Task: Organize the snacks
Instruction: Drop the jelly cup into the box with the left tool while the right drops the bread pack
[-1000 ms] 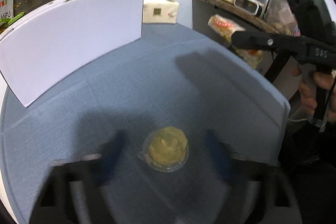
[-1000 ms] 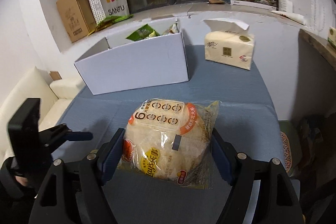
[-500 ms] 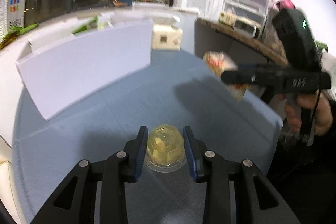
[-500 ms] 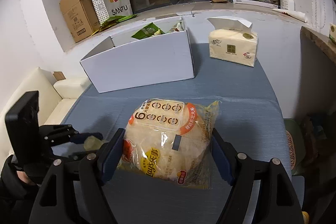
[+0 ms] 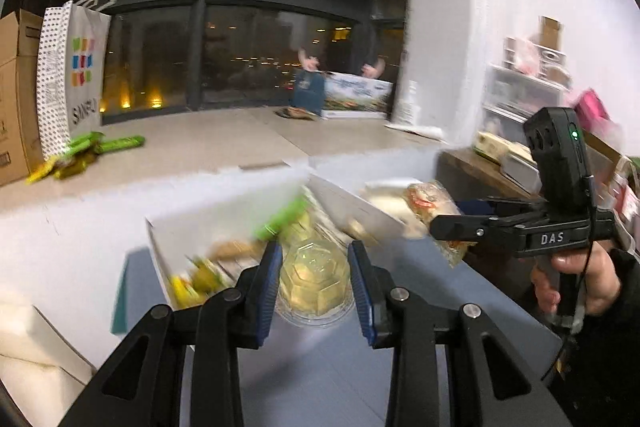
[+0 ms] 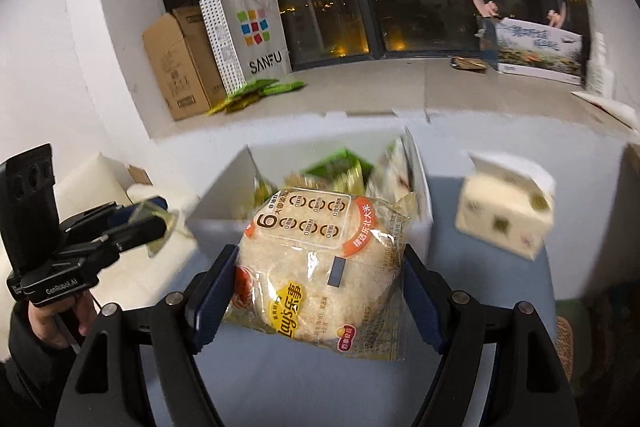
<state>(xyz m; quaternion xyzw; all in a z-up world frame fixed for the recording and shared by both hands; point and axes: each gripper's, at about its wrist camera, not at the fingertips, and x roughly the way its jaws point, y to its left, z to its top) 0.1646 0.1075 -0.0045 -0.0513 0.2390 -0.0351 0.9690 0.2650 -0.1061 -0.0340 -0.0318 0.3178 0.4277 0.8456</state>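
My left gripper (image 5: 314, 281) is shut on a clear plastic cup of yellow jelly (image 5: 314, 277) and holds it in the air, just in front of the open white box (image 5: 168, 227) that holds several snack packs. My right gripper (image 6: 316, 283) is shut on a bag of Lay's rice crackers (image 6: 320, 267), also raised and facing the white box (image 6: 420, 187). The right gripper with its bag shows in the left wrist view (image 5: 436, 211) to the right of the box. The left gripper shows in the right wrist view (image 6: 152, 219) at the left.
A tissue pack (image 6: 504, 215) stands on the blue tablecloth (image 6: 500, 307) right of the box. A ledge behind holds a SANFU bag (image 6: 248, 35), a cardboard box (image 6: 176, 67) and green packets (image 6: 256, 91). A dark side table with clutter (image 5: 504, 155) lies at the right.
My left gripper closed on the jelly cup on the table, then lifted it toward the box. My right gripper rose and moved closer to the box with the cracker bag.
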